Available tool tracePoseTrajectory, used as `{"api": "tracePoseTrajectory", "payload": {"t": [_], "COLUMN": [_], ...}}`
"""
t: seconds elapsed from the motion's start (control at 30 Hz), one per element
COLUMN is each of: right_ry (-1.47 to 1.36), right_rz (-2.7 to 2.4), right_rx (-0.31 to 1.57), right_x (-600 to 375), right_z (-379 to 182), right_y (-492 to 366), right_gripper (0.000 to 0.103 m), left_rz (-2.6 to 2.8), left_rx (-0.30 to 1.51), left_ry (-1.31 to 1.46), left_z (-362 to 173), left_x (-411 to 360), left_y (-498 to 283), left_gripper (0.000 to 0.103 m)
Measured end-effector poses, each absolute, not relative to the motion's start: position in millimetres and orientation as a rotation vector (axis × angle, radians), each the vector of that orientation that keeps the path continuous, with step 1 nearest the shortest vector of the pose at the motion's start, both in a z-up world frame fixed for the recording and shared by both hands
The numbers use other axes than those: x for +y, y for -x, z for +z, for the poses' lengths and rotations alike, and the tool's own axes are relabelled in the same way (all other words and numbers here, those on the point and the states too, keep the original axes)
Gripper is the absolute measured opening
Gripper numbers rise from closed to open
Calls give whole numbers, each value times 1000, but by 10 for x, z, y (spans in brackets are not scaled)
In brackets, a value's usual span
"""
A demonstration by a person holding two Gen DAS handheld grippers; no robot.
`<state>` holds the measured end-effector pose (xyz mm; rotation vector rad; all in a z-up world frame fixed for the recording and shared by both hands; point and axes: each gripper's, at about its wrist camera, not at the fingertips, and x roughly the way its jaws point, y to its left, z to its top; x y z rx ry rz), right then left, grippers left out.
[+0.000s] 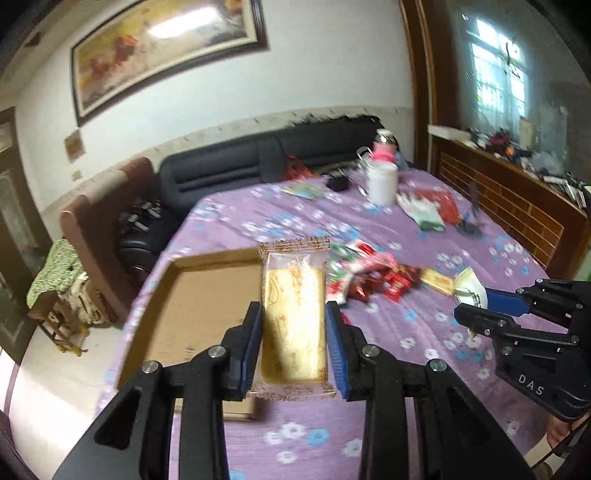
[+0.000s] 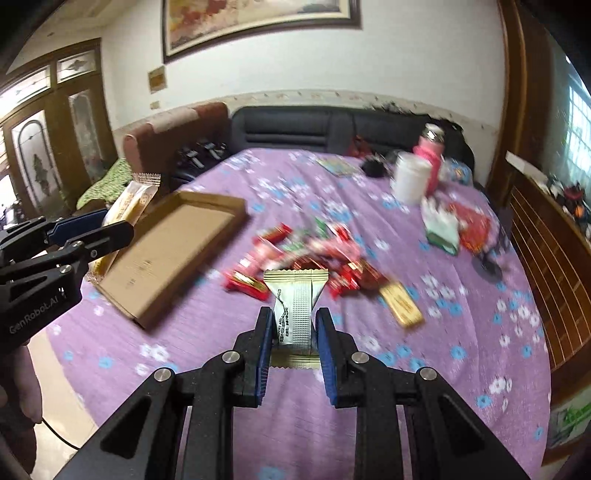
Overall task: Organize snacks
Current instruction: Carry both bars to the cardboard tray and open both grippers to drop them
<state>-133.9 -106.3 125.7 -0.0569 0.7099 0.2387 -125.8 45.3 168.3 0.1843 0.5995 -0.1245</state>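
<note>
Living room: a framed painting (image 2: 258,26) on a white wall, a dark sofa (image 2: 314,125) behind, and a tabletop (image 2: 221,369) under a purple floral cloth.

Far left in the right wrist view: the left tongs (image 2: 110,225) hold a cake bar in a clear wrapper (image 2: 129,203), lifted off the cloth beside the left edge of the cardboard tray (image 2: 177,251). In the left wrist view the left tongs (image 1: 294,332) are clenched on both long sides of this cake bar in a clear wrapper (image 1: 293,314); its top seal points away from the camera and it overlaps the right rim of the cardboard tray (image 1: 192,295). The tray floor that shows is bare.

Centre: a loose pile of red snack packets (image 2: 306,258) lies on the cloth right of the tray. A gold-wrapped bar (image 2: 400,304) lies at the pile's right edge.

In front of the pile: the right tongs (image 2: 293,325) grasp a white snack packet with gold seals (image 2: 295,314), pinched at its waist, upright, off the cloth. In the left wrist view the right tongs (image 1: 474,306) enter from the right with the white snack packet (image 1: 471,286) at their tips.

Back right: a white jar (image 2: 412,181), a pink bottle (image 2: 430,147), a green-and-white pouch (image 2: 441,225). Motion blur obscures all labels.
</note>
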Motion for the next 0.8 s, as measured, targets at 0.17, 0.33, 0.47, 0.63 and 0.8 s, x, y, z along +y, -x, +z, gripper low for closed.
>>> {"api": "tracePoseTrajectory", "payload": {"t": [0.17, 0.33, 0.47, 0.63, 0.8], "right_ry": [80, 51, 29, 1, -8], "right_rz": [283, 345, 385, 443, 494], "right_rx": [668, 648, 636, 663, 736], "right_x": [-741, -478, -268, 7, 387], "right_z": [1498, 1712, 1841, 1824, 1513], "right_y": [1283, 1080, 832, 416, -114], "right_gripper": [25, 25, 25, 26, 26], "left_rz": [-51, 17, 71, 119, 104], "left_rx": [542, 502, 475, 520, 661], "left_ry": [-182, -181, -194, -165, -85], "left_z": [1887, 2071, 2171, 2121, 1776], "left_x": [788, 1103, 1312, 1655, 1965], "left_y": [1338, 1273, 1107, 620, -32], "left_gripper": [33, 33, 33, 33, 33]}}
